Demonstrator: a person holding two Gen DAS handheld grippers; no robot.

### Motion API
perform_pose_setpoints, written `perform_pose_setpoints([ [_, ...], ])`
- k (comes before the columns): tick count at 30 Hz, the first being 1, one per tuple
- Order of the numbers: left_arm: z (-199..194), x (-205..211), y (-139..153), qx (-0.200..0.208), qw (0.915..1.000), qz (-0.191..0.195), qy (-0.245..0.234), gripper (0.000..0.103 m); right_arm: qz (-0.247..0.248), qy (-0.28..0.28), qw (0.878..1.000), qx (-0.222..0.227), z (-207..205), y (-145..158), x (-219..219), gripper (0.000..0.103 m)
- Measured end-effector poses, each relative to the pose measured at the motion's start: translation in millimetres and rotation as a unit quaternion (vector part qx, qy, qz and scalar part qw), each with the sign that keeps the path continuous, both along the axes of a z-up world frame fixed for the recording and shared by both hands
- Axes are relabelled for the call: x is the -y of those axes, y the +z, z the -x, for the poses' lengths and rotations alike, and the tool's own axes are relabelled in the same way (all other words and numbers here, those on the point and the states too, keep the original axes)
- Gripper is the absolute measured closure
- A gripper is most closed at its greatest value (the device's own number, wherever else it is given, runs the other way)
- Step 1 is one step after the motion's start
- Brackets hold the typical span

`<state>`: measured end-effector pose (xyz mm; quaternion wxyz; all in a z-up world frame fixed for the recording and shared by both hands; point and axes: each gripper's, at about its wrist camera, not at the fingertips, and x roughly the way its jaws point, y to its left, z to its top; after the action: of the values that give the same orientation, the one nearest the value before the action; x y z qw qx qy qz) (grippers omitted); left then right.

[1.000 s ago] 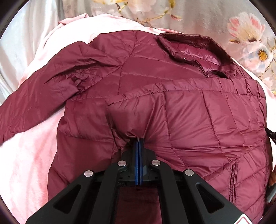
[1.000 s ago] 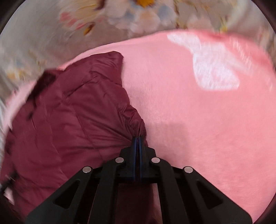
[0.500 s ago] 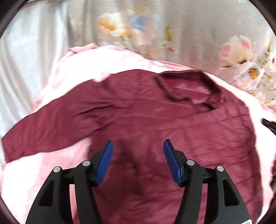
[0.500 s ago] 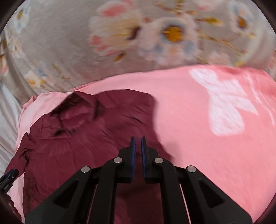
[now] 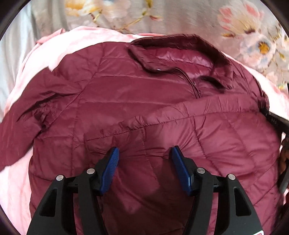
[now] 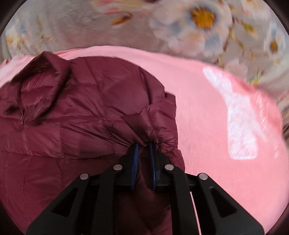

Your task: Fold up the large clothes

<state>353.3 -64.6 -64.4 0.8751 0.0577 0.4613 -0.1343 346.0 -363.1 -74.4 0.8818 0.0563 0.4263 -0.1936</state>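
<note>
Left gripper (image 5: 143, 169): jaws stand well apart, nothing clamped; the blue pads (image 5: 110, 170) hover over quilted fabric with a slack bulge between them, no pad pressing. Right gripper (image 6: 143, 162): jaws only slightly apart and opening; a puckered gather of fabric sits between the pads and fans out from their tips. Whether the pads press on it I cannot tell for certain; it looks like a release under way.

Task item: maroon puffer jacket (image 5: 137, 101), lying front-up on a pink blanket (image 6: 207, 126). Collar (image 5: 180, 54) at the far side, zipper partly open below it. One sleeve (image 5: 19, 130) trails out to the left over the blanket. A panel from the right side lies folded across the body, its edge running as a ridge across the middle. A grey floral cloth (image 5: 189, 16) lies beyond the blanket's far edge.

Judged stage: one side folded in, both grippers letting go; left sleeve not yet folded.

Risks:
- Puffy fill is springy; once released, the folded panel may lift or slide back open.
- Slick shell fabric: gather at the right gripper may snag on a pad and drag the fold askew on withdrawal.
- Picking up one layer only at the next grasp would skew the fold.
</note>
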Motion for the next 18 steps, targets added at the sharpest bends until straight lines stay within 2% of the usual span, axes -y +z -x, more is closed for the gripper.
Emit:
perform_pose_setpoints([
  [2,-0.4,6.4,-2.5,0.01,0.9997,-0.021,0.004,0.042,-0.002,-0.005,1.0,-0.002,-0.1,11.1,-5.2,0.09],
  [3,-0.5,5.6,-2.1,0.011,0.9996,-0.024,0.007,0.042,-0.022,0.006,1.0,0.017,7.8,21.5,-9.9,0.087],
  [5,1.5,-1.6,1.3,0.008,0.9997,-0.02,0.013,0.042,-0.062,0.037,0.996,0.05,26.4,37.7,-21.9,0.087],
  [8,5.7,-17.2,10.6,0.01,0.9995,-0.014,0.024,0.042,-0.083,0.082,0.991,0.059,48.4,45.5,-50.0,0.086],
  [10,6.9,-22.3,11.7,0.014,0.9993,-0.022,0.028,0.042,-0.101,0.109,0.988,0.047,54.8,39.0,-64.8,0.085],
  [13,4.8,-25.5,4.3,0.014,0.9989,-0.032,0.03,0.041,-0.118,0.128,0.985,0.004,54.5,12.2,-83.8,0.085],
  [15,4.0,-26.6,-0.1,0.015,0.9991,-0.027,0.029,0.04,-0.1,0.129,0.987,0.008,55.9,-1.7,-90.6,0.085],
  [18,5.4,-27.7,-5.9,0.03,0.9988,-0.019,0.033,0.036,-0.09,0.126,0.988,0.024,58.2,-5.2,-91.9,0.085],
])
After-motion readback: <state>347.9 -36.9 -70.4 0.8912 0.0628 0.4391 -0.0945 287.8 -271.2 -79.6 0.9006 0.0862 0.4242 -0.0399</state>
